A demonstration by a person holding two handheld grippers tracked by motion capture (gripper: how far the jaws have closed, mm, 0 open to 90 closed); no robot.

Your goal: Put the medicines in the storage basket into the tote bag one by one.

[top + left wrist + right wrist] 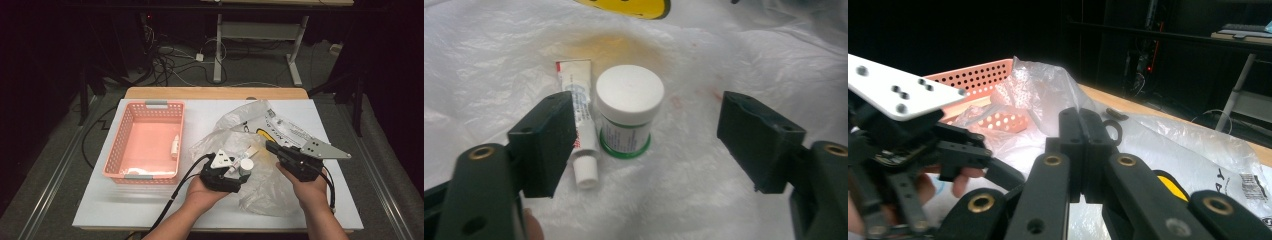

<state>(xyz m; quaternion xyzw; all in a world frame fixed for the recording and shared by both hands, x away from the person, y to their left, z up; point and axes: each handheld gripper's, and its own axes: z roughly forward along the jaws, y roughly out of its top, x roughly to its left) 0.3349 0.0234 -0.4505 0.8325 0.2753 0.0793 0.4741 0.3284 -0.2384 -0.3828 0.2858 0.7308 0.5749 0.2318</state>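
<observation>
A clear plastic bag [260,185] lies crumpled on the white table. On its film stand a small white-lidded jar [629,107] with a green base and, touching its side, a little white tube [581,125]. My left gripper [649,117] is open, its jaws wide on either side of the jar and tube, touching neither. In the high view the left gripper [238,169] sits just left of the jar [246,164]. My right gripper [1082,117] is shut and appears to pinch the bag's film [1038,90]; in the high view the right gripper [270,146] is at the bag's raised edge.
A pink perforated basket [150,104] stands at the table's left with a small white tube [175,146] inside. A yellow item [261,133] and a printed label lie in the bag's far part. A white board [150,205] covers the table; desk legs and cables lie beyond.
</observation>
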